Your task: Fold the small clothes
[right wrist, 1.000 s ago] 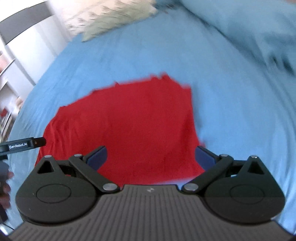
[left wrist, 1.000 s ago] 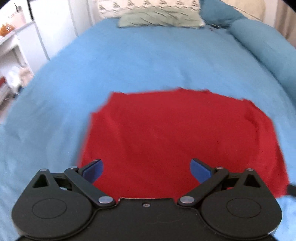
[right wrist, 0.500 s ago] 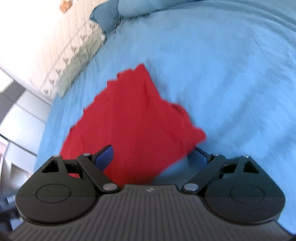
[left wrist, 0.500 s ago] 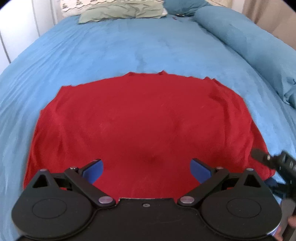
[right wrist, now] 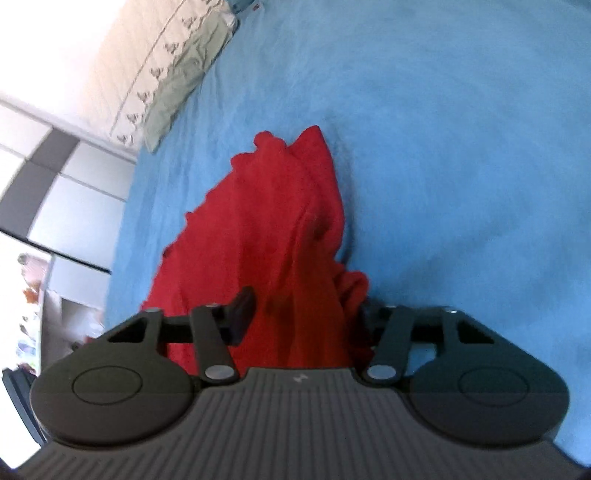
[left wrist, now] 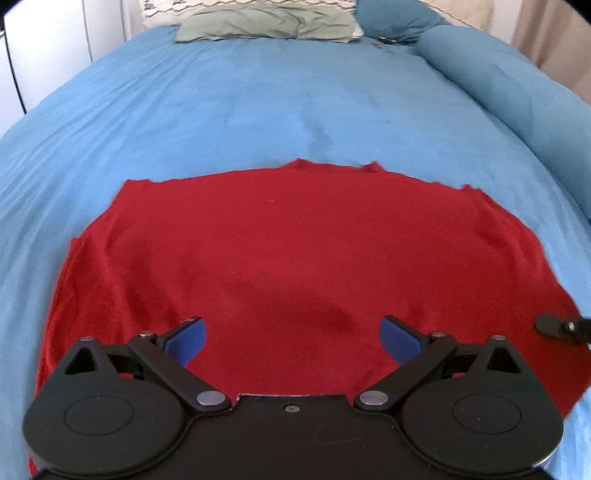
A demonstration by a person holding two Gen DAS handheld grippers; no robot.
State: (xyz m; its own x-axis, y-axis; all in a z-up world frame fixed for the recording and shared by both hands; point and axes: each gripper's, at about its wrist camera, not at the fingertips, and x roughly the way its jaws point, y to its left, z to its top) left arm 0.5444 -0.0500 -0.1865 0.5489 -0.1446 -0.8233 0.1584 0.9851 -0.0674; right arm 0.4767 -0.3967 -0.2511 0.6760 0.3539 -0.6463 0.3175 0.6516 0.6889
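A red garment (left wrist: pixel 295 266) lies spread flat on the blue bed cover (left wrist: pixel 258 110). My left gripper (left wrist: pixel 293 338) is open and empty, hovering over the garment's near edge. In the right wrist view the garment (right wrist: pixel 280 229) is bunched and lifted at its right edge. My right gripper (right wrist: pixel 303 317) is rolled on its side with its jaws partly closed around that red cloth; the right finger is hidden in the folds. The tip of the right gripper shows in the left wrist view (left wrist: pixel 554 325) at the garment's right edge.
Pillows (left wrist: pixel 266 18) lie at the head of the bed. A rolled blue duvet (left wrist: pixel 517 88) runs along the right side. White cabinets (right wrist: pixel 74 192) and shelves stand to the left of the bed.
My right gripper rolled sideways, dropped to the garment's right edge and closed on the cloth, which bunched up. My left gripper shifted right, so it sits over the garment's middle.
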